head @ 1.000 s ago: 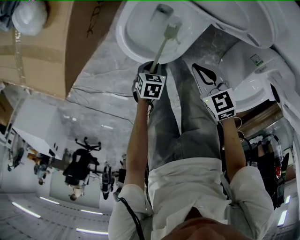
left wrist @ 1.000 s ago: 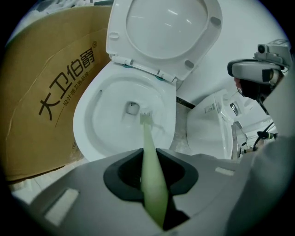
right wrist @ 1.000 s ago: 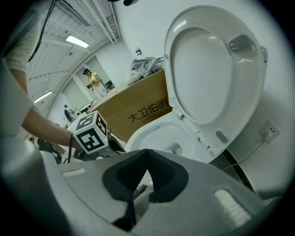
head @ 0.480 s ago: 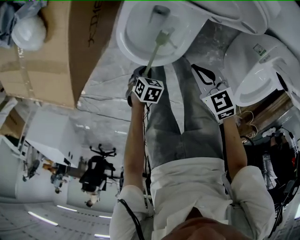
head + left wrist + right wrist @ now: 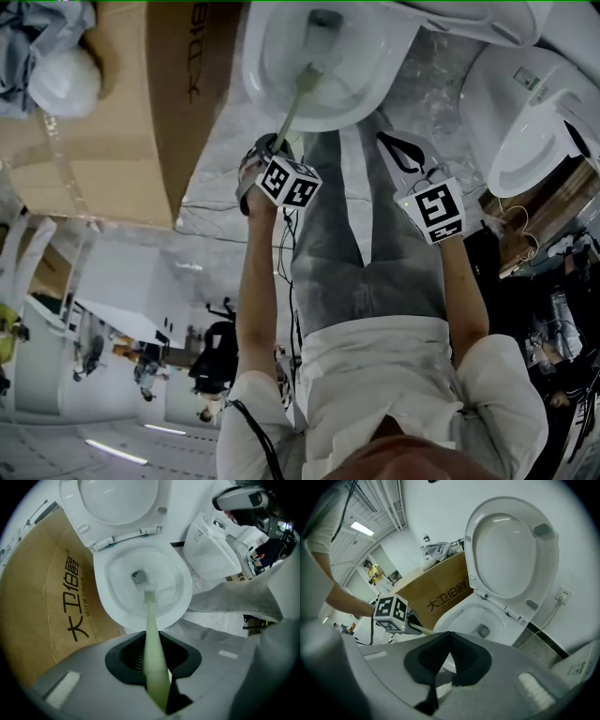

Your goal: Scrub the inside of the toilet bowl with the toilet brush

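Centrally, toilet brush (image 5: 150, 620) in toilet bowl (image 5: 187, 592), room either side, left gripper (image 5: 153, 665) clamped

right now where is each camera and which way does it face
Head view: on the head, steeply down at the toilet bowl; shows forearms, left gripper, right gripper.
Left gripper view: on that gripper, along its jaws, shut on the toilet brush, into the bowl.
Right gripper view: on that gripper, along its shut, empty jaws at the bowl and raised lid; left gripper shows.
Shared: all three see the bowl.
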Demonstrator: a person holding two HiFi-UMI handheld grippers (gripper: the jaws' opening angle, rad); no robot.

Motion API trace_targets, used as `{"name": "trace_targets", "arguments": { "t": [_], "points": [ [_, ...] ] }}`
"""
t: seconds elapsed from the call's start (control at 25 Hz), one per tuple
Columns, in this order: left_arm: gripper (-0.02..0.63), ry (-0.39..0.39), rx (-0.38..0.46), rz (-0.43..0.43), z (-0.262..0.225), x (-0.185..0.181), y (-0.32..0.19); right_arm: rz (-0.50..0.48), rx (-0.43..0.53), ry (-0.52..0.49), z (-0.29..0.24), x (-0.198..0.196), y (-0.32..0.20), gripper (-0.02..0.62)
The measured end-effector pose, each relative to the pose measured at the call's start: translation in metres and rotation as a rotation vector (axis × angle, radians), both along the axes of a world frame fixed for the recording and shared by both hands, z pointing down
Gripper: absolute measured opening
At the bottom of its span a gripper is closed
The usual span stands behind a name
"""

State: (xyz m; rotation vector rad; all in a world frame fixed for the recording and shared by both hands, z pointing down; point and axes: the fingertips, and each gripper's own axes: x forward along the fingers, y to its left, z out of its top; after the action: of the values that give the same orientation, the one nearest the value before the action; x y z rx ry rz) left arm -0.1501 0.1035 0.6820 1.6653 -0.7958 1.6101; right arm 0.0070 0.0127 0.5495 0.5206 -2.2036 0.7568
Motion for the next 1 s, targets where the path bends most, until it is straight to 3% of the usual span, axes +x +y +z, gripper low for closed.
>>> {"name": "trace_targets", "arguments": {
  "t": [0.44,1.0],
  "points": [
    [0.097,-0.099,0.049,0.294,0.001,-0.043,-0.030,0.093,0.003,-0.008,0.003,-0.034,0.008,0.003],
    [0.098,-0.201,0.079,0.495,0.008,-0.070,-0.088,0.205,0.005,-0.004,0.007,-0.039,-0.007,0.003]
  ]
}}
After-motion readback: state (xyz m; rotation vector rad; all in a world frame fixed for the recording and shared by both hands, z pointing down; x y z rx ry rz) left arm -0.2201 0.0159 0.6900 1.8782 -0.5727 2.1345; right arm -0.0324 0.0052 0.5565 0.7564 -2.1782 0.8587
